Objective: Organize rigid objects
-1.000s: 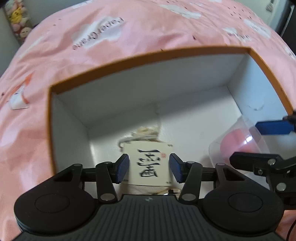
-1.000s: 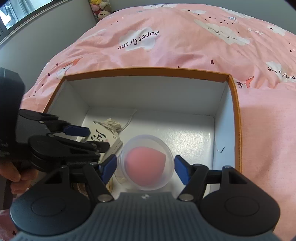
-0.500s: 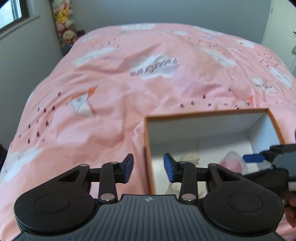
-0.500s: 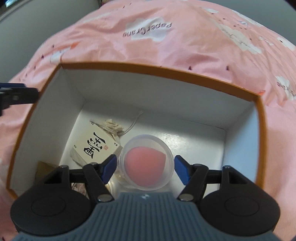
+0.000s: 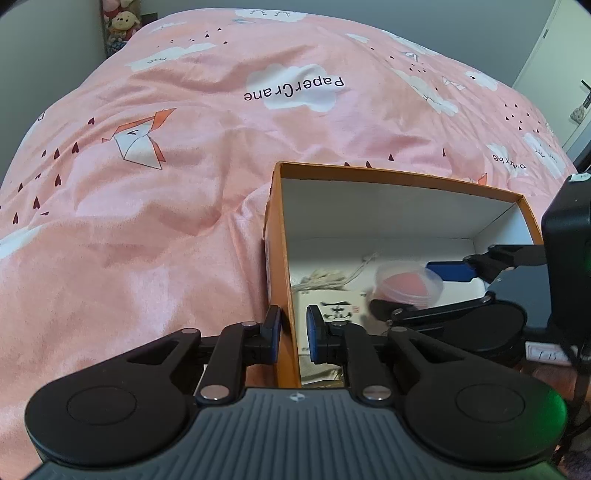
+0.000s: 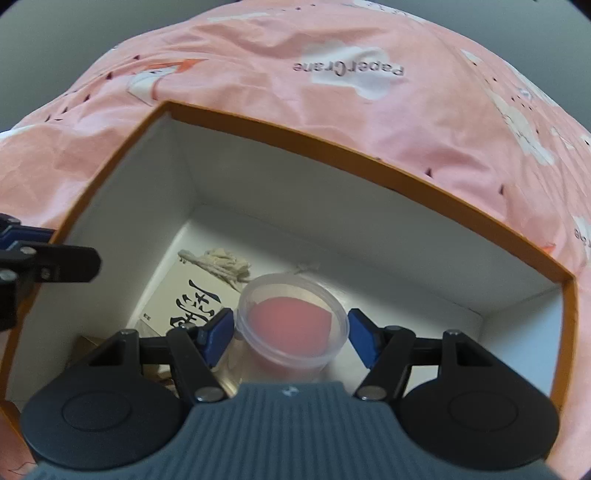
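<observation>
An orange box [image 5: 399, 176] with white inner walls lies on the bed. My left gripper [image 5: 293, 332] is shut on the box's left wall, one pad outside and one inside. In the right wrist view its fingers [image 6: 74, 264] show at the box's left rim [image 6: 122, 155]. My right gripper [image 6: 291, 334] is shut on a clear plastic cup [image 6: 291, 321] with a pink sponge inside, held low within the box. Beside the cup, a white card with black calligraphy [image 6: 184, 299] and a bundle of pale cord [image 6: 225, 264] lie on the box floor. The cup [image 5: 402, 282] also appears in the left wrist view.
A pink quilt [image 5: 147, 221] printed with clouds and paper cranes surrounds the box. Plush toys [image 5: 118, 22] stand at the far left corner by a grey wall. A brownish item [image 6: 85, 343] lies in the box's near left corner.
My left gripper left the card, moved out to the box's left wall and closed on it. My right gripper kept hold of the cup and shifted and rolled inside the box.
</observation>
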`<state>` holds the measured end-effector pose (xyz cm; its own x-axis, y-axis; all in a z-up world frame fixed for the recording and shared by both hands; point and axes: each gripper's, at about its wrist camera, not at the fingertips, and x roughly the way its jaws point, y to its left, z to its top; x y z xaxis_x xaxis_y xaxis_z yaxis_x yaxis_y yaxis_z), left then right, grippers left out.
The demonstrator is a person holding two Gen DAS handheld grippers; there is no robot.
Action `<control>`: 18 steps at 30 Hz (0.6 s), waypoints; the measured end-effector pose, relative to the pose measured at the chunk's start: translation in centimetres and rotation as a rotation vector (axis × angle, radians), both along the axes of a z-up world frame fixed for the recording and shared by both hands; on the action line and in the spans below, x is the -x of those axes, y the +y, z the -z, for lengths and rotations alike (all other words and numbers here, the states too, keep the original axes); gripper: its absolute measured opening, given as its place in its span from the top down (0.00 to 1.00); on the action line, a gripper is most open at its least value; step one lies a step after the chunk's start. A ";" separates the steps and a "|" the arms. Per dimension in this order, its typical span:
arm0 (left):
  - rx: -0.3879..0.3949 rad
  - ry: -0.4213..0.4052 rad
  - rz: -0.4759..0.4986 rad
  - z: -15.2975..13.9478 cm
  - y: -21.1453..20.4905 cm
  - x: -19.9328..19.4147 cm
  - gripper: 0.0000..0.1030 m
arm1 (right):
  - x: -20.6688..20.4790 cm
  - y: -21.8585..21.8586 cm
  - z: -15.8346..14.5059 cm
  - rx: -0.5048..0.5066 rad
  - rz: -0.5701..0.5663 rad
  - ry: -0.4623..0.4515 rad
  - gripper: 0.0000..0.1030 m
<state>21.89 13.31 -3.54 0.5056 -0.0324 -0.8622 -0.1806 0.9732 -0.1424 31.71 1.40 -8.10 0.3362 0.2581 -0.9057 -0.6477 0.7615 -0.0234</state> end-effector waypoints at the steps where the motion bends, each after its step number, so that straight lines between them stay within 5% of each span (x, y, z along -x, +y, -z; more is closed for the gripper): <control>1: 0.001 0.000 -0.002 0.0 0.0 0.0 0.85 | 0.1 0.2 0.0 -0.007 -0.002 0.005 0.35; 18: -0.021 -0.024 0.006 -0.3 -0.3 0.2 0.85 | 1.0 0.2 0.2 -0.047 -0.036 0.059 0.34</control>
<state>21.65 12.97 -3.28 0.5264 -0.0172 -0.8501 -0.1719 0.9770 -0.1262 30.66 1.60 -8.26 0.2722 0.3117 -0.9104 -0.6741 0.7369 0.0508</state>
